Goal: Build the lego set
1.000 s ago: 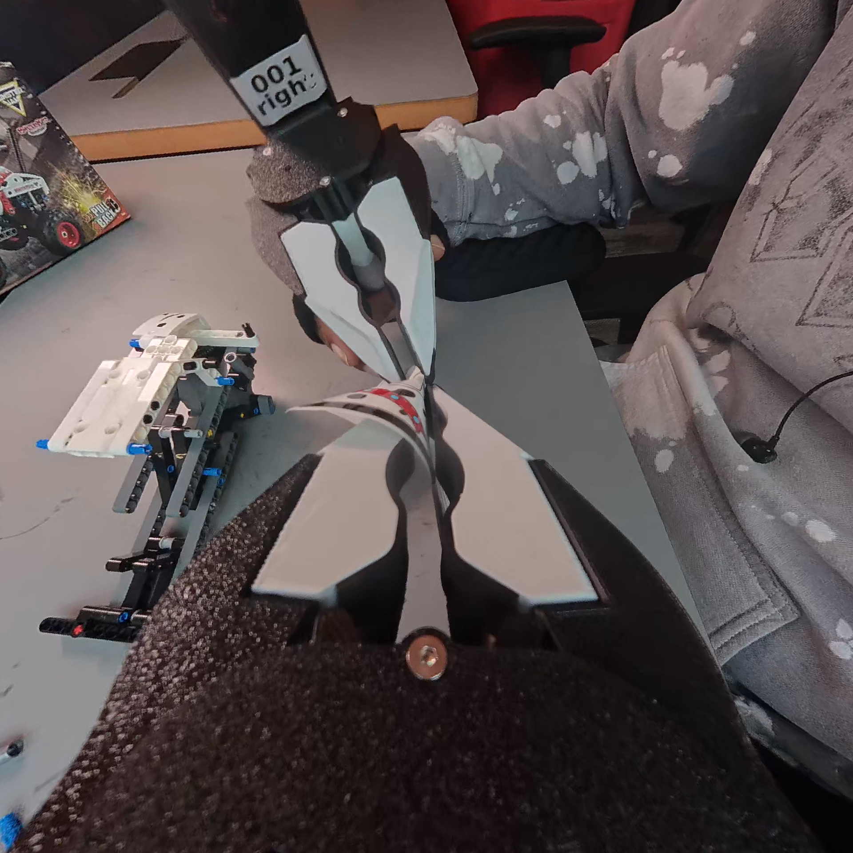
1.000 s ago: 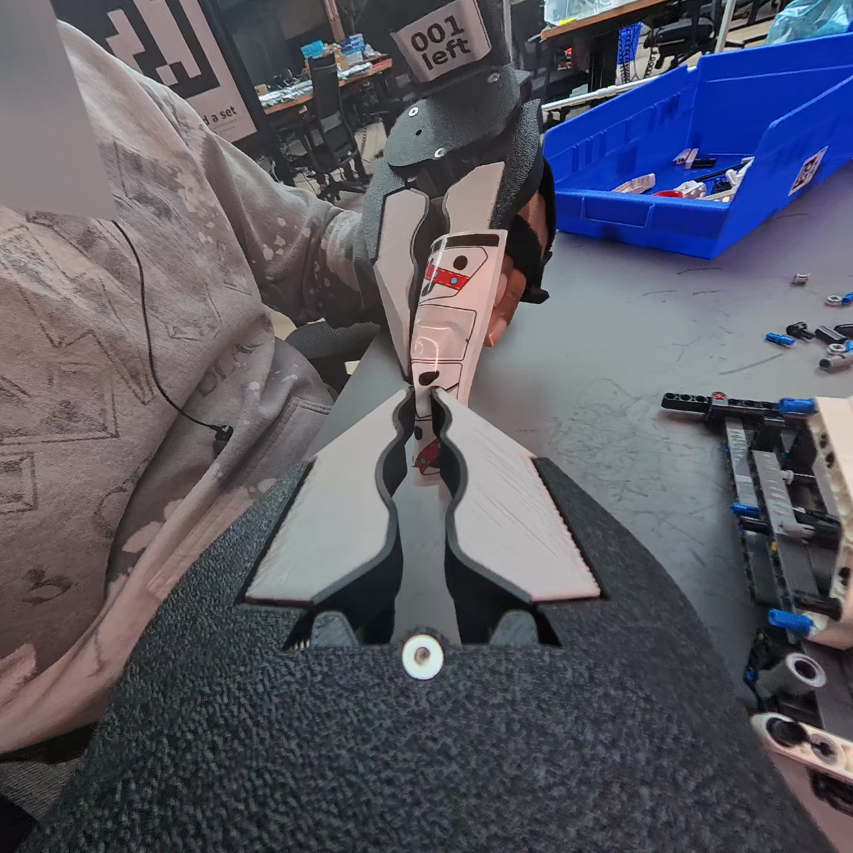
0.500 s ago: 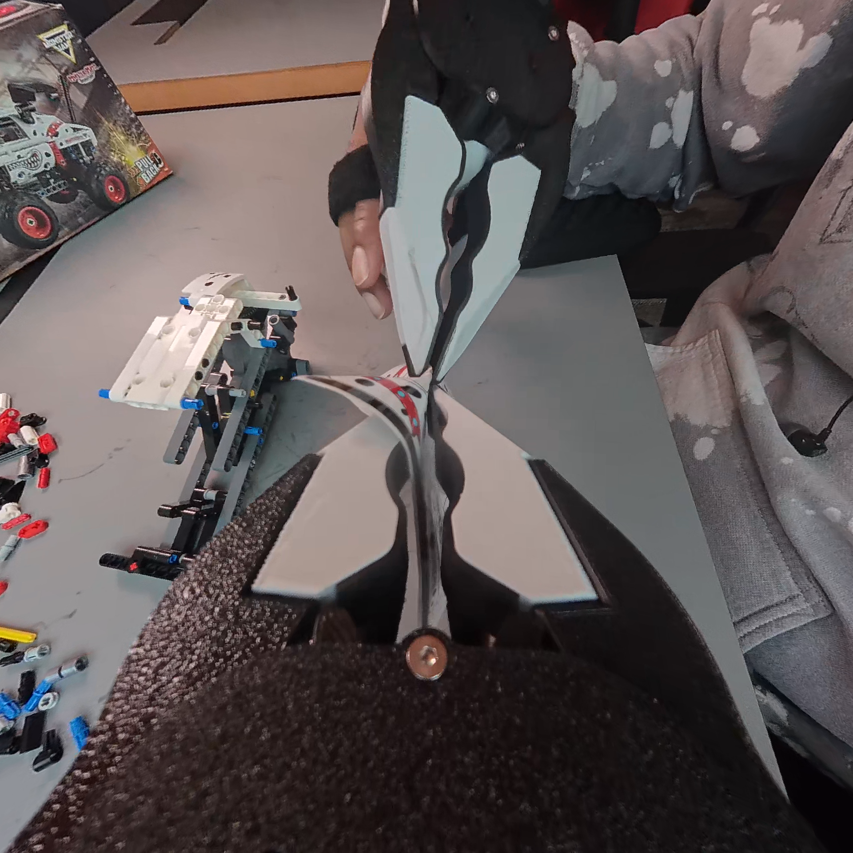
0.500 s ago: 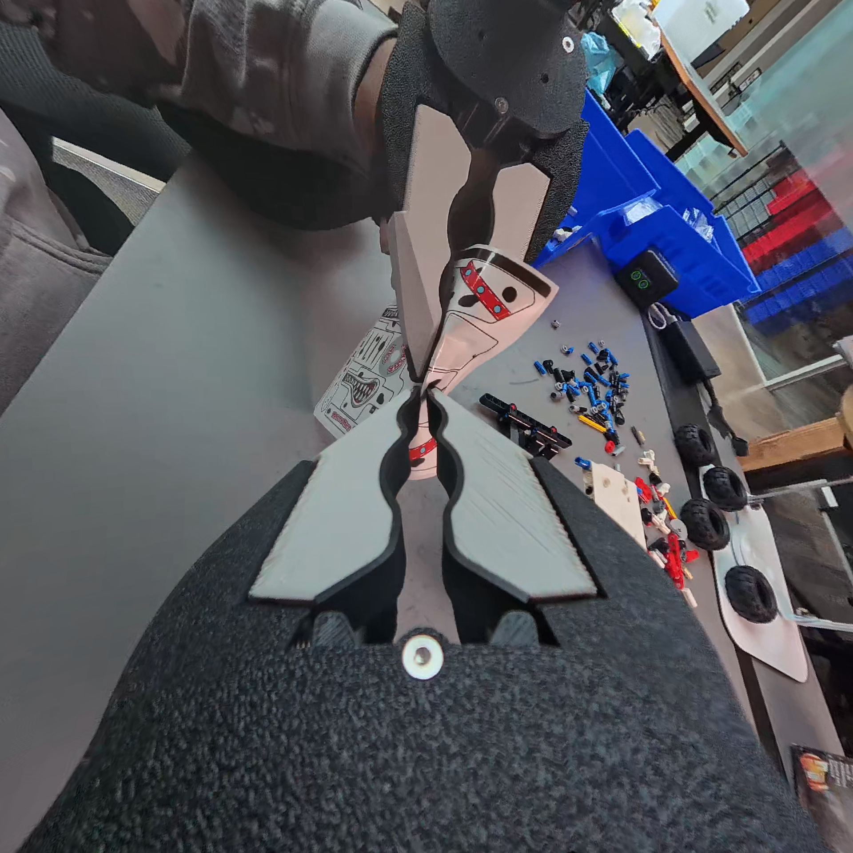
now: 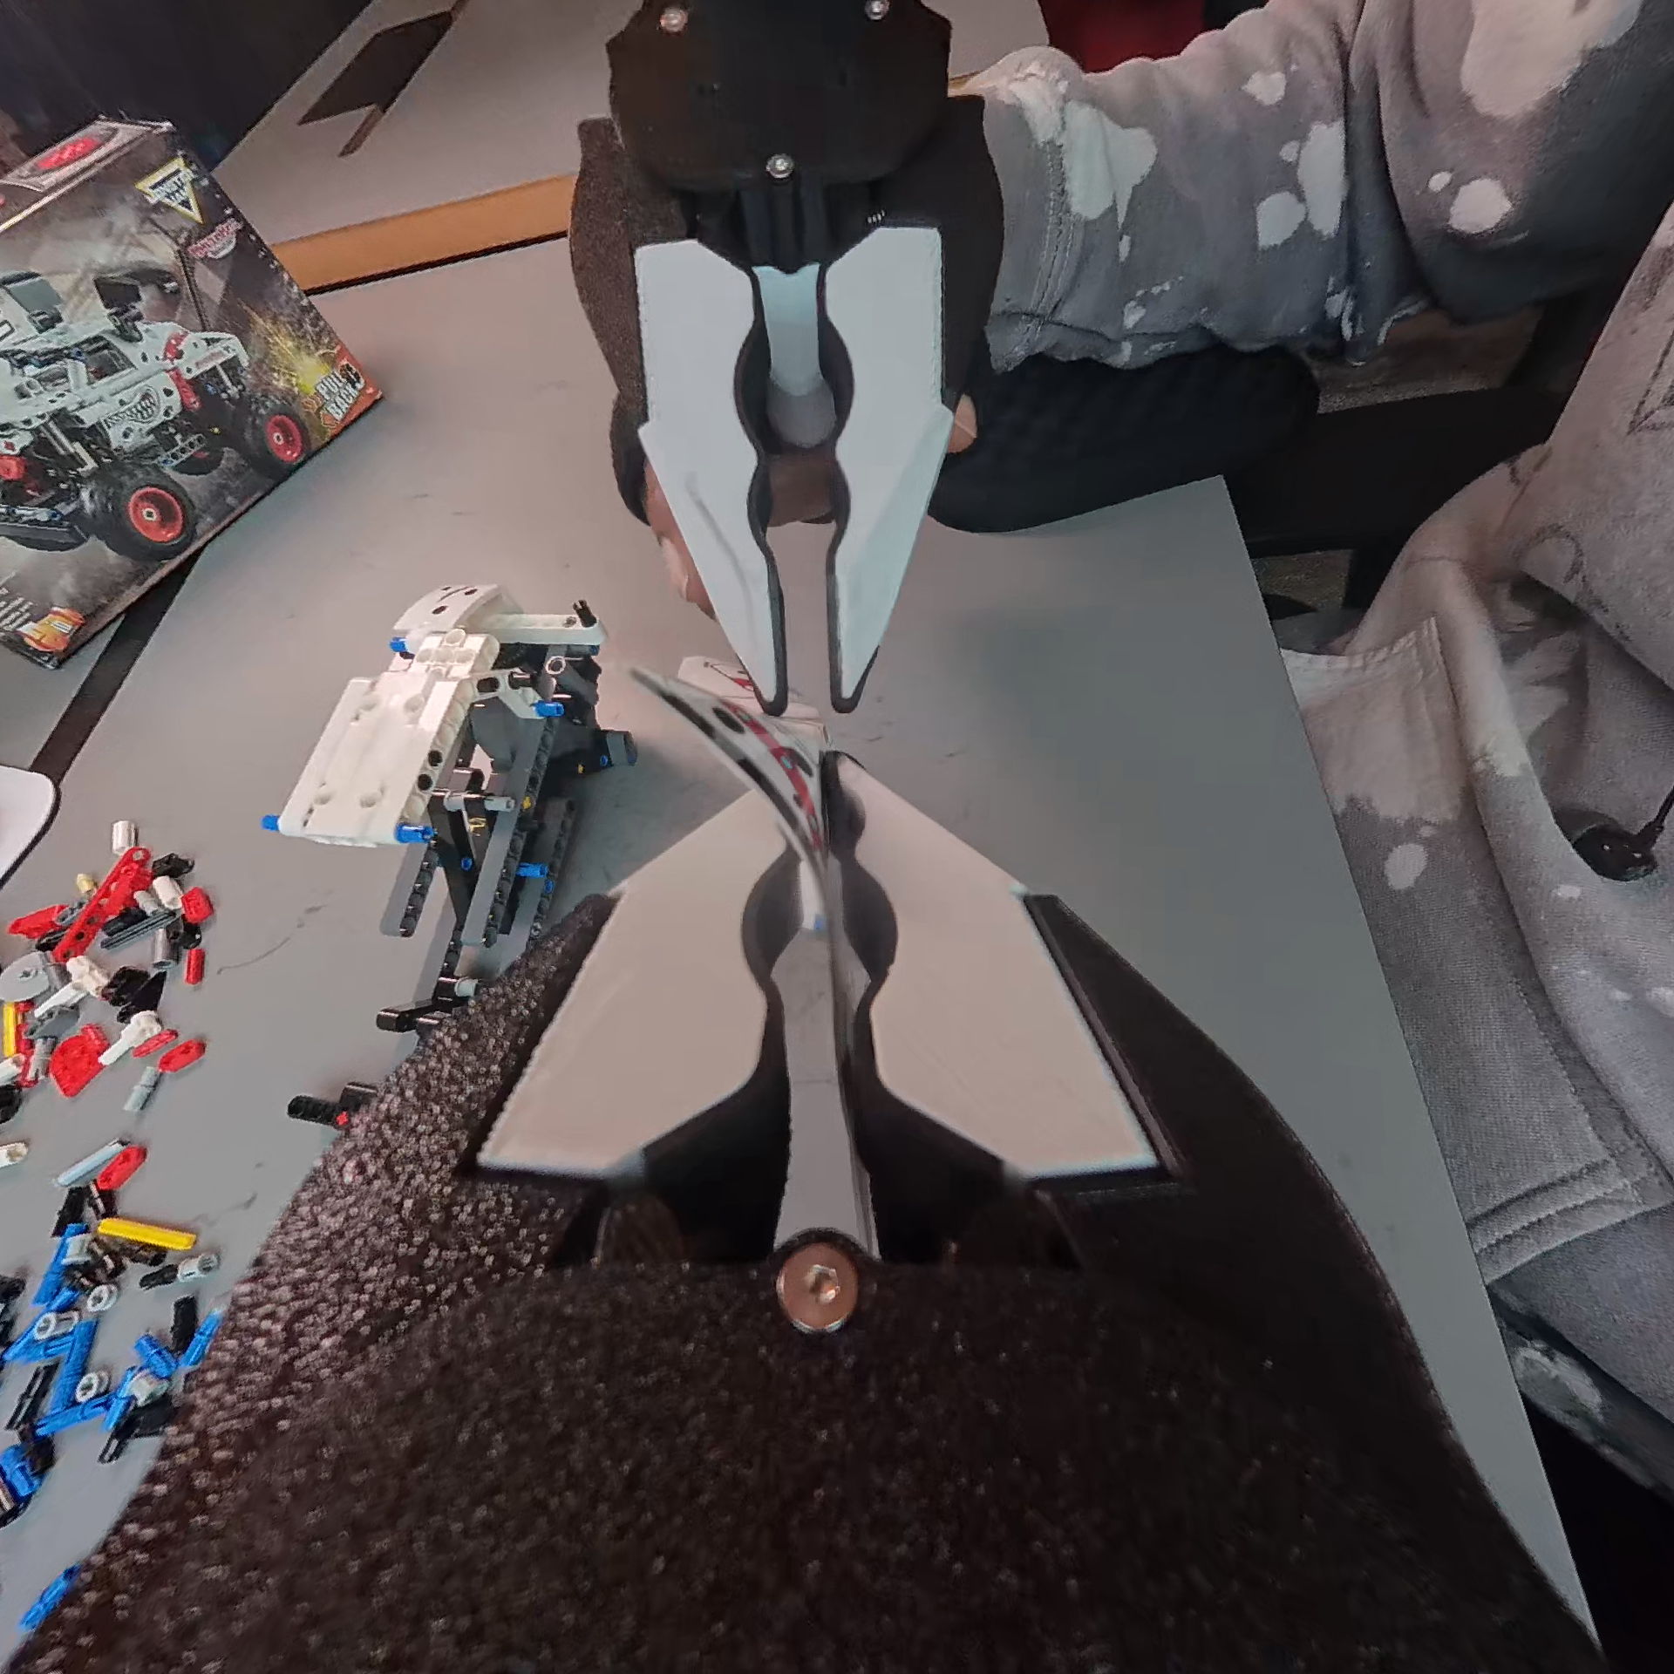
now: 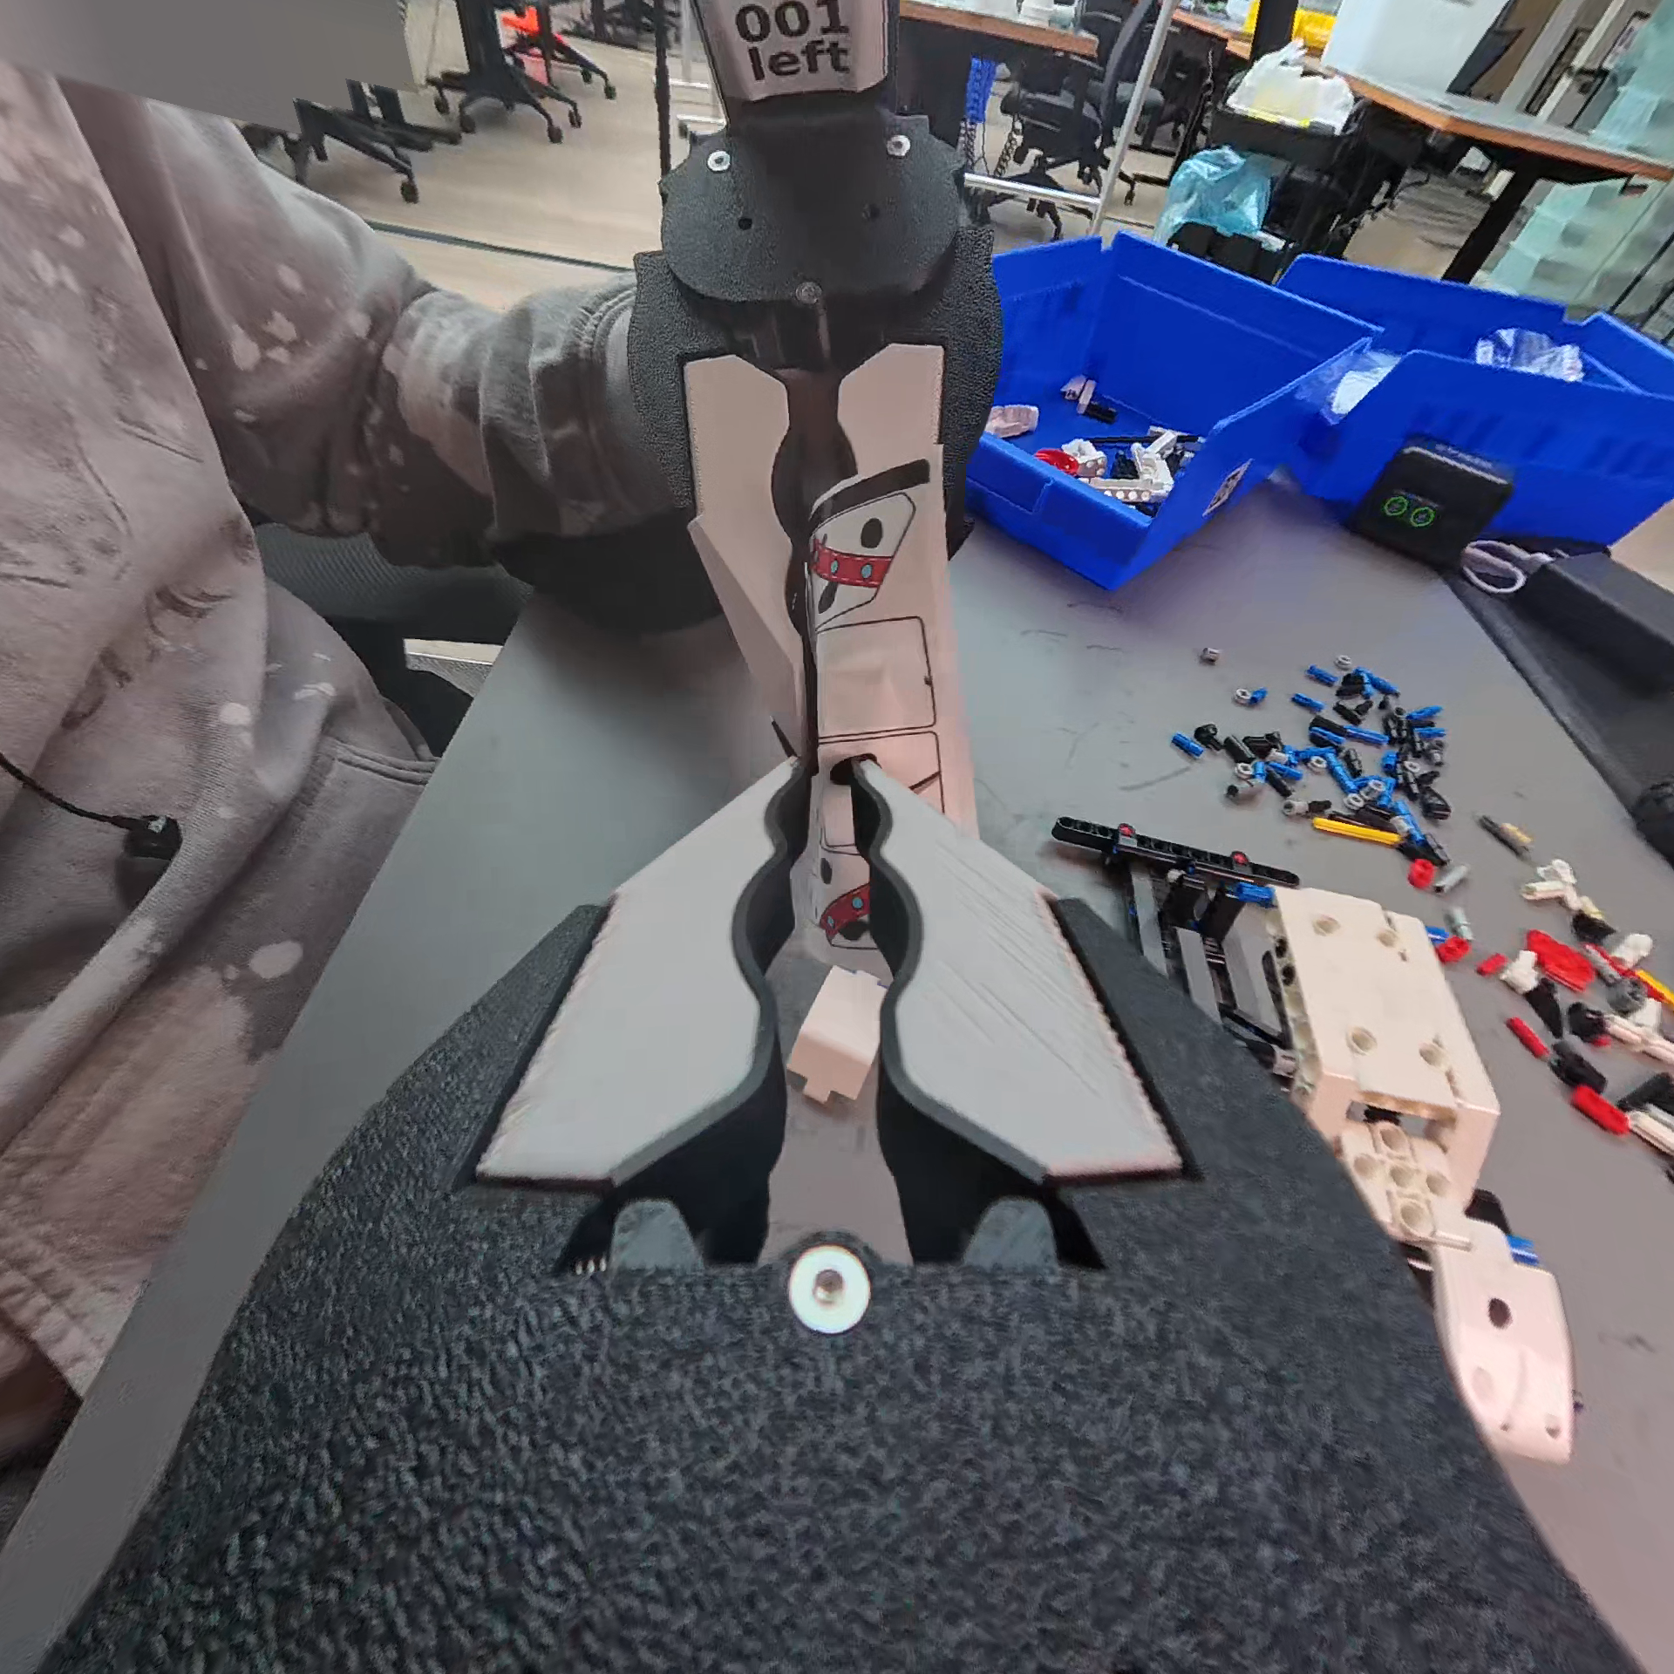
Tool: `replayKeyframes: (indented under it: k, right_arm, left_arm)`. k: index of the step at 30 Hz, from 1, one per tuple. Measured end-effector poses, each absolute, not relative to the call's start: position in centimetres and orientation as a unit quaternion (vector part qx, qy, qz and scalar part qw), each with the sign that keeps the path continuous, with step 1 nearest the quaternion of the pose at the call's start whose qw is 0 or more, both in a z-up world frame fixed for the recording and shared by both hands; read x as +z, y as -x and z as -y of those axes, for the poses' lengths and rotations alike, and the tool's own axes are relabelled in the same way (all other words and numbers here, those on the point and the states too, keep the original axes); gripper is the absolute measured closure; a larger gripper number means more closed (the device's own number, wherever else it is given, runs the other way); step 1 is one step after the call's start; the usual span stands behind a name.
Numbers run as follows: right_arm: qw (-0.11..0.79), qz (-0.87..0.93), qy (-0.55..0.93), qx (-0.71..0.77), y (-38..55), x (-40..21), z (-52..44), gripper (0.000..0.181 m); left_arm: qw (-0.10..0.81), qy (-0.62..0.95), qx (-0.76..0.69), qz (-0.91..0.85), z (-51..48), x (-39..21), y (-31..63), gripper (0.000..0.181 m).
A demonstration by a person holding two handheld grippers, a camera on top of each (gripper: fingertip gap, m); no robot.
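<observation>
Your left tongs (image 5: 820, 770) pinch the sticker sheet (image 6: 874, 634); it runs lengthwise straight toward the slightly parted, empty right tongs (image 5: 806, 707).

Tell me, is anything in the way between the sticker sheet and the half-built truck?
Nothing visible. The sticker sheet in the left gripper has only bare table toward the half-built truck.

Open-plan office-lab: rolling chairs (image 6: 507, 81), long desks (image 6: 1495, 136), blue parts bins (image 6: 1178, 380).
</observation>
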State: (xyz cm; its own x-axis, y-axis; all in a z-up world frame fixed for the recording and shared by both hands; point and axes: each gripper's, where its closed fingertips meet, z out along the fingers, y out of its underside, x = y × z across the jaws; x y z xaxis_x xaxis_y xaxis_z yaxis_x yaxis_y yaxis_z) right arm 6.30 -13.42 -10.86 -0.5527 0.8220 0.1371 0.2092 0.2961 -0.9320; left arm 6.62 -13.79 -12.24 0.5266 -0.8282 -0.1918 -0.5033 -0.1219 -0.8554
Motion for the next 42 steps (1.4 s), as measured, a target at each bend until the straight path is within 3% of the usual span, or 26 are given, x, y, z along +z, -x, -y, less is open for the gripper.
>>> replayKeyframes:
  k: [6, 12, 21, 30, 36, 42]
  right_arm:
    - [0.361, 0.757, 0.336, 0.428, -5.7, -11.5, 13.4, 0.173]
    - [0.334, 0.762, 0.34, 0.438, -5.9, -12.0, 13.6, 0.178]
    - [0.196, 0.715, 0.376, 0.556, -6.7, -12.4, 13.9, 0.179]
    - [0.149, 0.685, 0.39, 0.597, -6.7, -12.6, 13.9, 0.181]
    - [0.029, 0.621, 0.416, 0.664, -7.1, -12.5, 13.9, 0.181]
    - [0.002, 0.6, 0.437, 0.67, -6.9, -12.7, 13.8, 0.181]
  left_arm:
    - [0.481, 0.731, -0.162, -0.455, 13.6, -12.3, -6.4, 0.181]
    - [0.475, 0.733, -0.155, -0.462, 13.6, -12.7, -6.5, 0.181]
    - [0.467, 0.727, -0.151, -0.481, 13.9, -13.3, -7.2, 0.181]
    - [0.469, 0.724, -0.141, -0.487, 13.9, -13.5, -7.2, 0.181]
    - [0.469, 0.718, -0.136, -0.495, 14.0, -13.5, -7.6, 0.181]
    - [0.471, 0.715, -0.129, -0.5, 14.0, -13.6, -7.4, 0.18]
